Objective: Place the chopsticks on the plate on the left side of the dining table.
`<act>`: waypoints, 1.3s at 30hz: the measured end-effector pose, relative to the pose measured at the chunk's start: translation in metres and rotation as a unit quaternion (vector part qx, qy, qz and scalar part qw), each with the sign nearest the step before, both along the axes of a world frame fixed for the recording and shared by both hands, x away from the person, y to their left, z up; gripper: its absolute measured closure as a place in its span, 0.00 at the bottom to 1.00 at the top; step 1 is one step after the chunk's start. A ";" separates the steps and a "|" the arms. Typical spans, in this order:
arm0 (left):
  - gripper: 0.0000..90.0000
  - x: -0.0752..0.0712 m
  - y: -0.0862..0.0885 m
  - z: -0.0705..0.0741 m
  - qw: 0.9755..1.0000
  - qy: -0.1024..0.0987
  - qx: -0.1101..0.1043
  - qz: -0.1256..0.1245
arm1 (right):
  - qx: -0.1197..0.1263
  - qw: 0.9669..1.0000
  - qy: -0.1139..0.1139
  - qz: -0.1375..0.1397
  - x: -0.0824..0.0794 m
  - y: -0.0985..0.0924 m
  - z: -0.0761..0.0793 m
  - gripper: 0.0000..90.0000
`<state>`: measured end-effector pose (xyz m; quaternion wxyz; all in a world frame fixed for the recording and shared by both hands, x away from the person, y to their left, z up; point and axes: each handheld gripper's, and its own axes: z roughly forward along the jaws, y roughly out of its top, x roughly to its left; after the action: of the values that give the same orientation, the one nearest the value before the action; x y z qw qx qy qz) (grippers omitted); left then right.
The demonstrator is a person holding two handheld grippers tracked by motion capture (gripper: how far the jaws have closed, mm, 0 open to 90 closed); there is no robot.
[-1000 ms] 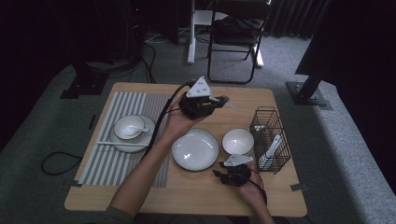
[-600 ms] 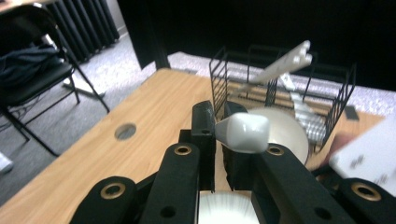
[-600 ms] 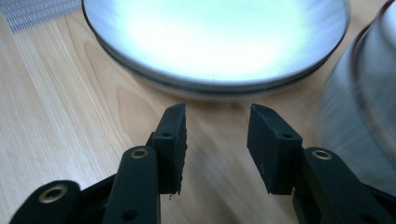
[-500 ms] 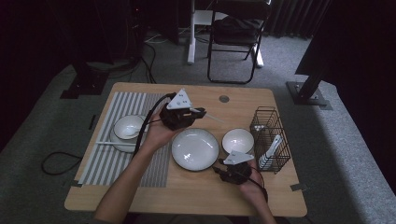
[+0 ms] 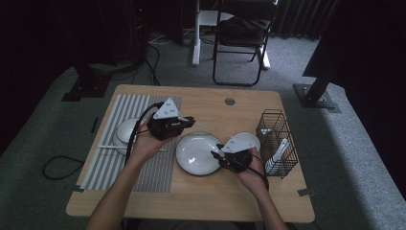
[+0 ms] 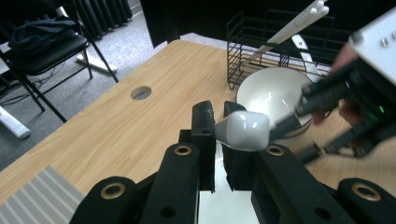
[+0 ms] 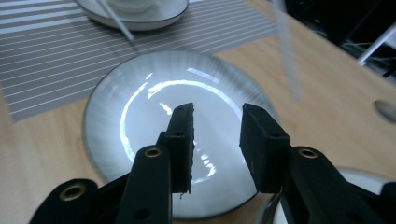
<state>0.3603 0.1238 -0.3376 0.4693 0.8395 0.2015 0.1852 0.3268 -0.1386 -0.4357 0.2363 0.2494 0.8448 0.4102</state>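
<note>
My left gripper (image 5: 187, 122) hovers at the striped mat's right edge, behind the empty white plate (image 5: 197, 154). It is shut on a white spoon (image 6: 243, 130), whose thin end points right (image 5: 203, 127). My right gripper (image 5: 218, 154) hangs over the plate's right rim and aims left across the plate (image 7: 140, 121). Its jaws (image 7: 215, 119) stand open with nothing between them and have just been closing. A white bowl (image 5: 249, 137) sits right of the plate, partly behind that gripper, and the left gripper view shows it too (image 6: 273, 95).
A black wire basket (image 5: 276, 139) with white utensils stands at the right. On the striped mat (image 5: 110, 167) a small bowl on a saucer (image 5: 125, 134) sits at the left, with a white stick (image 5: 107, 147) lying in front. A folding chair (image 5: 239, 43) stands behind the table.
My left gripper has carried the spoon left and nearer, from the table's back middle to the mat's edge. The right gripper has risen and moved forward over the plate's rim.
</note>
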 end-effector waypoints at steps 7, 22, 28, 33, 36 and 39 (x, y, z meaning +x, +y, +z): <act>0.94 -0.006 0.011 -0.002 1.000 0.009 -0.004 0.004 | -0.030 0.999 -0.010 0.001 0.025 0.023 0.012 0.72; 0.94 -0.011 0.014 0.006 0.999 0.018 -0.036 -0.018 | -0.050 0.999 0.008 -0.014 0.053 0.041 -0.003 0.86; 0.93 -0.008 0.016 0.007 0.998 0.025 -0.058 -0.020 | -0.048 0.999 0.000 0.005 0.045 0.037 -0.003 0.90; 0.88 -0.007 0.015 0.006 0.998 0.016 -0.062 -0.006 | -0.051 0.998 -0.011 0.033 0.036 0.038 -0.007 0.94; 0.86 -0.007 0.014 0.006 0.998 0.008 -0.060 0.004 | -0.054 0.997 -0.009 0.054 0.030 0.040 -0.009 0.96; 0.85 -0.010 0.015 0.005 0.998 -0.001 -0.060 0.011 | -0.045 0.997 -0.005 0.061 0.029 0.039 -0.009 0.96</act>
<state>0.3507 0.1392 -0.3324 0.5166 0.8076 0.2213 0.1787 0.3555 -0.0996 -0.4442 0.2260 0.1846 0.8751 0.3861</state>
